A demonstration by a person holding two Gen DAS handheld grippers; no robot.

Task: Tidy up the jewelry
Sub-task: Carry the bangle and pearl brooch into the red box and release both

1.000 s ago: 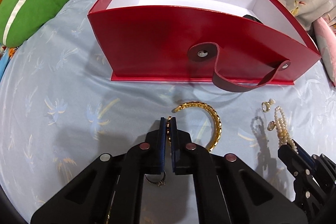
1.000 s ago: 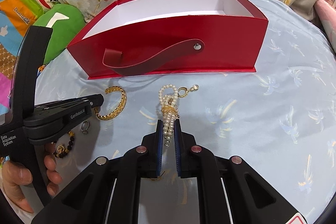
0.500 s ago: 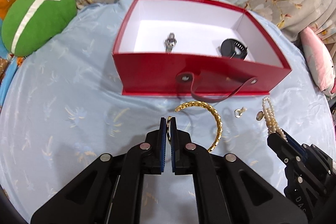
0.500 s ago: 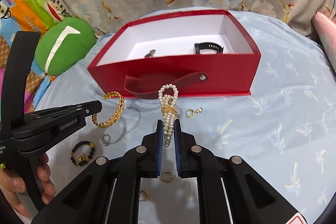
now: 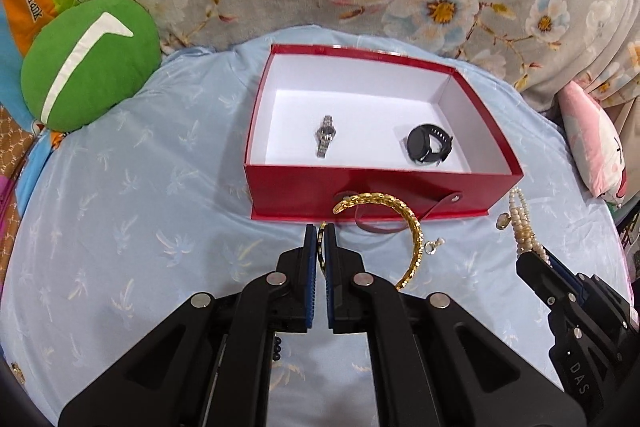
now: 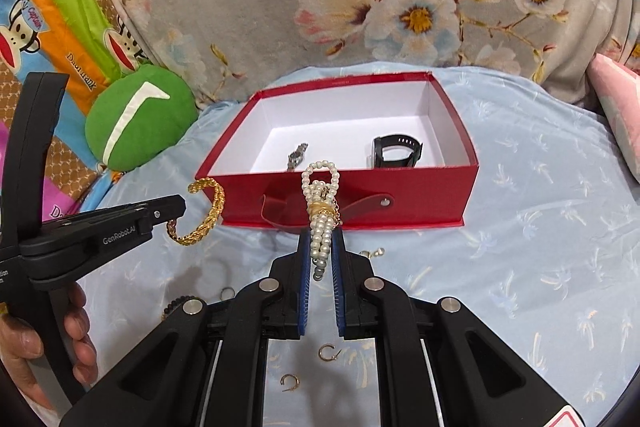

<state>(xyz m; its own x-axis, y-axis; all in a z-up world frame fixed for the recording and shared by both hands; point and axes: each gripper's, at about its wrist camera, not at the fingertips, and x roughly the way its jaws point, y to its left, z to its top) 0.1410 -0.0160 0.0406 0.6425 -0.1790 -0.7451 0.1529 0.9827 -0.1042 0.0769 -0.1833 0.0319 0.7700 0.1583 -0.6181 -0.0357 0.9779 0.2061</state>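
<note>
Above the bedsheet, in front of the red box [image 5: 372,187], both pieces have been lifted: the left gripper [image 5: 320,239] is clamped on the gold bangle [image 5: 400,215], the right gripper [image 6: 320,247] on the pearl bracelet [image 6: 320,199]. So dropping them in looks next. Inside the box sit a silver watch [image 5: 325,135] and a black watch [image 5: 428,143]; small earrings [image 6: 326,351] remain in front of it.
</note>
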